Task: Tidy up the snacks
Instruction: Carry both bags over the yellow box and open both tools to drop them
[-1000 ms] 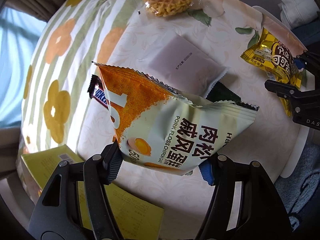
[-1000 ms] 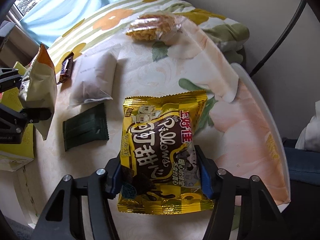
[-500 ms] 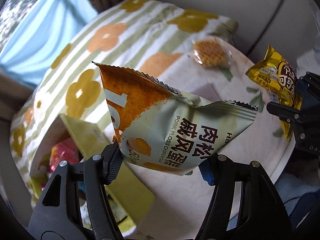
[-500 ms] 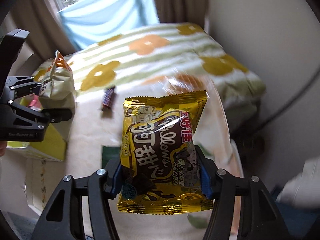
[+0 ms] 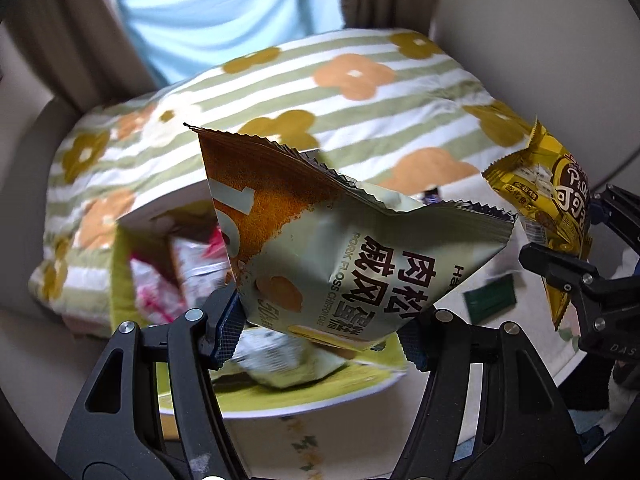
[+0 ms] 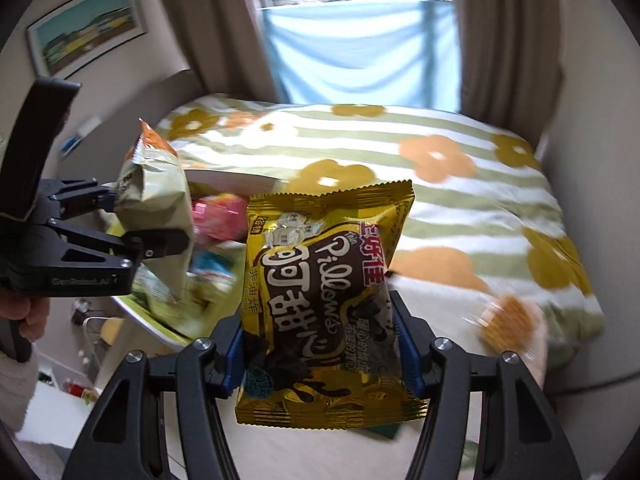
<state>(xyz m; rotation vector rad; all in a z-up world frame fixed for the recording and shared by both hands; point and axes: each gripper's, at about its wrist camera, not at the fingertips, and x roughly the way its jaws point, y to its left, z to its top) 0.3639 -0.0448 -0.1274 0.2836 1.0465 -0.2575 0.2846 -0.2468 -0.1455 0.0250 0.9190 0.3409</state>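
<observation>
My left gripper (image 5: 320,336) is shut on a pale green and orange pork floss cake bag (image 5: 340,248), held in the air above a yellow-green box (image 5: 120,280) that holds several colourful snack packs. My right gripper (image 6: 320,348) is shut on a yellow and brown Pillows snack bag (image 6: 324,288), also lifted. In the right wrist view the cake bag (image 6: 156,204) and left gripper (image 6: 140,220) show at the left, over the box. In the left wrist view the yellow bag (image 5: 556,208) and right gripper (image 5: 576,256) sit at the right edge.
A striped flower-print quilt (image 6: 400,160) covers the bed behind. On the table a dark green packet (image 5: 490,300), a dark candy bar (image 5: 432,198) and a wrapped waffle (image 6: 508,320) lie loose. A hand (image 6: 28,316) holds the left gripper's handle. Curtains and a window stand beyond.
Both grippers have risen and swung left with their bags, away from the table and over the yellow-green box. The views tilted up so the bed and window now show.
</observation>
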